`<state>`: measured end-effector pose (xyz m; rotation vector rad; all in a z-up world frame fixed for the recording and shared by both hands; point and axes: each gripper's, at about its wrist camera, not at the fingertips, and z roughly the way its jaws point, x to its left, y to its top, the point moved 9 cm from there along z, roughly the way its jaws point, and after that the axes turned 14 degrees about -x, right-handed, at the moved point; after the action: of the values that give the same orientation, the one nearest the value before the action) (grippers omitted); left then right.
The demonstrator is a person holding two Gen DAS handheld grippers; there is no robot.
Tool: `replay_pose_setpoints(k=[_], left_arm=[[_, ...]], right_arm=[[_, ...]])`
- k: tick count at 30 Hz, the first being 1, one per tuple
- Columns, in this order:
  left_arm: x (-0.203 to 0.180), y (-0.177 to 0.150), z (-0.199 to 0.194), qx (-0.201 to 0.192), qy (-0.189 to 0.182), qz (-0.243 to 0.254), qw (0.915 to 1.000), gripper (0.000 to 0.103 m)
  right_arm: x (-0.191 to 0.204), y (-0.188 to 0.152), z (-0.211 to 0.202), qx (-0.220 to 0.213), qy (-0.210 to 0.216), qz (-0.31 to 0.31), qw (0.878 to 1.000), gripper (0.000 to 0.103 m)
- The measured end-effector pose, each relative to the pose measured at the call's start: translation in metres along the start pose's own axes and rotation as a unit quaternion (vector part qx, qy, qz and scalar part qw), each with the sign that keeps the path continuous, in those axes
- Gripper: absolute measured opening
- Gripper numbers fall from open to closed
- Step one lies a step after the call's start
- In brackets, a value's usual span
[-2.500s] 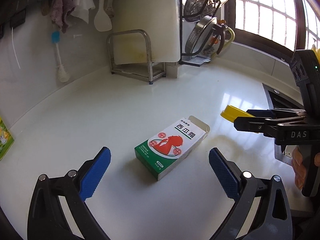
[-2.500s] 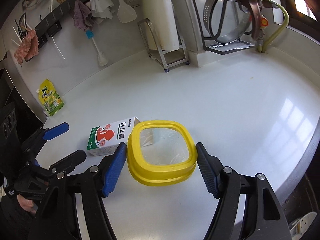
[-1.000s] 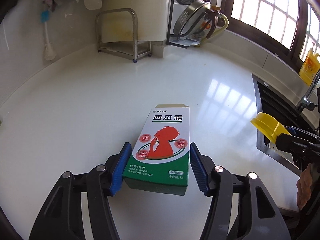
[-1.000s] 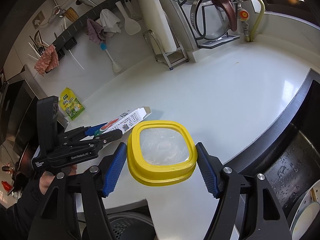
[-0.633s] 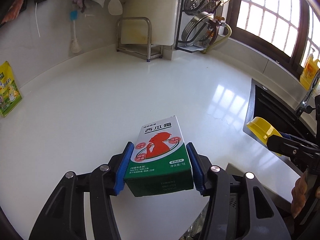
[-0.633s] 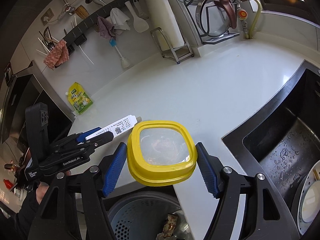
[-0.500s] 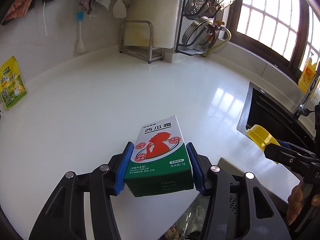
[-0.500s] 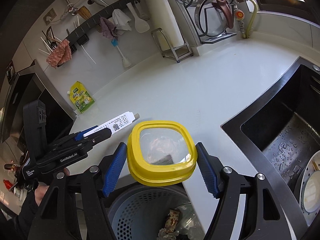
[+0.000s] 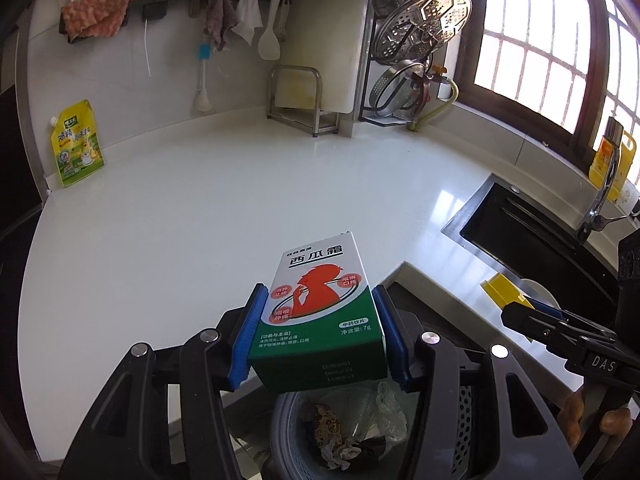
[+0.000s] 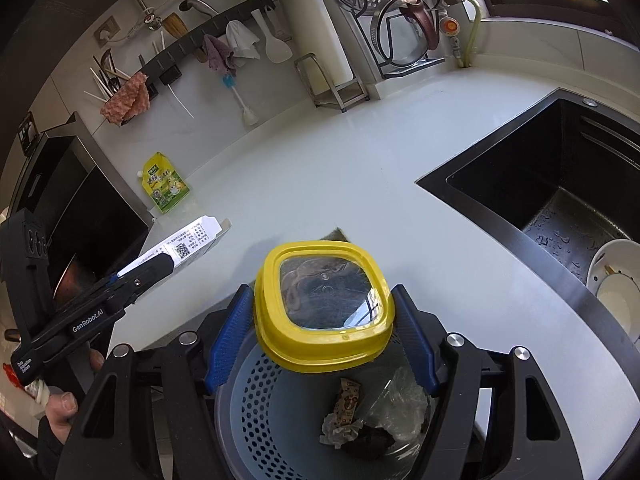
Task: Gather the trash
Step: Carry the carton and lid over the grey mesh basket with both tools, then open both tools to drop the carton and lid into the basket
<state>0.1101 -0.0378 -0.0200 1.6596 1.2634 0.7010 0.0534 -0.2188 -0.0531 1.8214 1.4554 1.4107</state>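
Green-white box (image 9: 318,308) clamped in left gripper (image 9: 320,336), above perforated bin (image 9: 460,412)

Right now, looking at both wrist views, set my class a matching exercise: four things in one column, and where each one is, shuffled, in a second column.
Things:
1. box
2. yellow lid
3. white bowl
4. yellow pouch

Places:
A. in the sink
B. between the right gripper's jaws, above the bin
C. leaning on the wall at the counter's far left
D. clamped in the left gripper

Pairs: 1-D, 2-B, 3-A, 4-C
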Motion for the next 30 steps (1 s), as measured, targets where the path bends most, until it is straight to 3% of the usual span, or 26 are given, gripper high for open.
replay_pose_setpoints(k=[8, 12, 23, 30], left_arm=[[-0.009, -0.044, -0.041, 0.001, 0.036, -0.002, 0.9993, 0.052], [-0.020, -0.064, -0.052, 0.009, 0.038, -0.002, 0.9992, 0.052], [-0.037, -0.115, -0.059, 0.054, 0.023, 0.004, 0.9983, 0.052], [-0.038, -0.123, -0.049, 0.067, 0.028, 0.005, 0.9973, 0.052]], right_arm=[[0.008, -0.036, -0.031, 0.002, -0.022, -0.018, 1.000, 0.067], [0.012, -0.052, -0.042, 0.001, -0.038, -0.037, 0.999, 0.067], [0.014, -0.096, -0.050, 0.015, -0.063, -0.068, 0.996, 0.067], [0.003, -0.103, -0.043, 0.027, -0.075, -0.064, 0.995, 0.068]])
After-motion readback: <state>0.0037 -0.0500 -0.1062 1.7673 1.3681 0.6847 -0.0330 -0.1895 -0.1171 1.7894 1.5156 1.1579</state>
